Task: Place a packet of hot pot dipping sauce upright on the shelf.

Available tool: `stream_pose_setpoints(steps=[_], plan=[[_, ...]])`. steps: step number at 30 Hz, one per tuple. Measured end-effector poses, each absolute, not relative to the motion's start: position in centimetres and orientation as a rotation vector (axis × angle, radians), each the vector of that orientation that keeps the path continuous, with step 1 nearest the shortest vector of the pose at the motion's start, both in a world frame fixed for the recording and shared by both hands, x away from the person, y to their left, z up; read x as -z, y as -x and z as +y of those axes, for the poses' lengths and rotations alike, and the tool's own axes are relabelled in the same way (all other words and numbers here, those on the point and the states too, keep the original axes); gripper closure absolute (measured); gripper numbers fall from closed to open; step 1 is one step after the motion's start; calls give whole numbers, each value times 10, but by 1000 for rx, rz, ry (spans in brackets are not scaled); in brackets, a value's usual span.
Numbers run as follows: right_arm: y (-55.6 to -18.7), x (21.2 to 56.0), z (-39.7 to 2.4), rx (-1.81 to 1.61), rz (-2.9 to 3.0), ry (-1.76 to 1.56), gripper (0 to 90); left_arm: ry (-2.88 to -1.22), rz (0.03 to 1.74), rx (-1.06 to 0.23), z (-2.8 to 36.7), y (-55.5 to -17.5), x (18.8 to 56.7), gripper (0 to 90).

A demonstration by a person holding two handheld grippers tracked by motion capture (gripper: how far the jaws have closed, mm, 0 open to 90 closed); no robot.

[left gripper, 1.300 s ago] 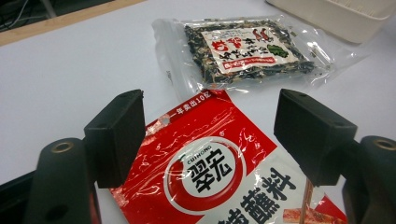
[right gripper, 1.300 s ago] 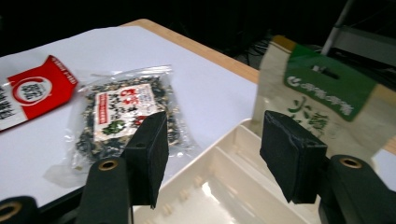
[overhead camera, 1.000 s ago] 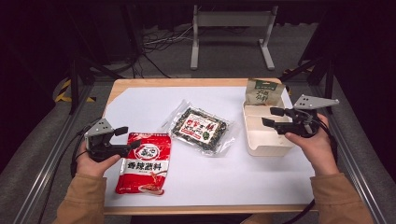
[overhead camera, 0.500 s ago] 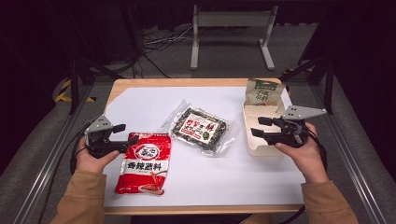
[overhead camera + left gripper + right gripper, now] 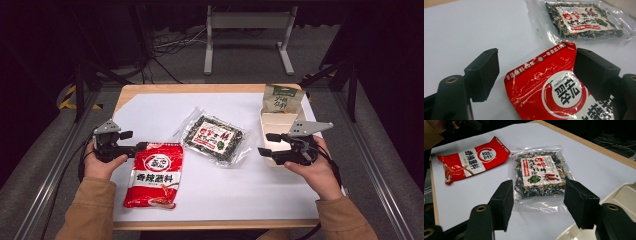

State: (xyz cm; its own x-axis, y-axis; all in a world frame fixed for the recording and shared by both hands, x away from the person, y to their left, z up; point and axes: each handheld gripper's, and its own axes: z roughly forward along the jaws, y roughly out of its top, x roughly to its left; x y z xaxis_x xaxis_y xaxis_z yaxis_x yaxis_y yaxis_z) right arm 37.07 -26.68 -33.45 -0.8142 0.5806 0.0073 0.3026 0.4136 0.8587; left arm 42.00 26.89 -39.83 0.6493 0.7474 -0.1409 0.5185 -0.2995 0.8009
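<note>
The red sachet (image 5: 153, 174) lies flat on the white sheet (image 5: 165, 112) near the table's front left; the left gripper (image 5: 141, 146) sits at its top left corner, jaws wide apart and just opened further, one either side of that corner in the left gripper view (image 5: 541, 82), pads not pressing on it. The clear seaweed packet (image 5: 216, 139) lies at the middle of the sheet, just beside the sachet's upper right corner and apart from it; nothing stands between the two packets. The right gripper (image 5: 265, 143) hovers at the right, jaws well apart and just opened further, holding nothing; in the right gripper view the seaweed packet (image 5: 539, 175) lies beyond the jaws, the sachet (image 5: 471, 158) farther off. The beige tray (image 5: 275, 121) sits under the right gripper at the sheet's right edge; its contents cannot be told; a green-and-tan pouch (image 5: 281, 99) stands at its far end.
</note>
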Motion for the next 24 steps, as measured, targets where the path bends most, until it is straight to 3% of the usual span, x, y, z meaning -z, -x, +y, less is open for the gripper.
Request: stream_pose_setpoints(steps=[18, 24], plan=[[-370, 344, -255, -1355, 2424, -742, 407, -2057, 1057, -178, 269, -440, 430, 235], [-371, 347, -250, -1365, 2447, -670, 467, -2056, 1073, -136, 270, -445, 436, 236]])
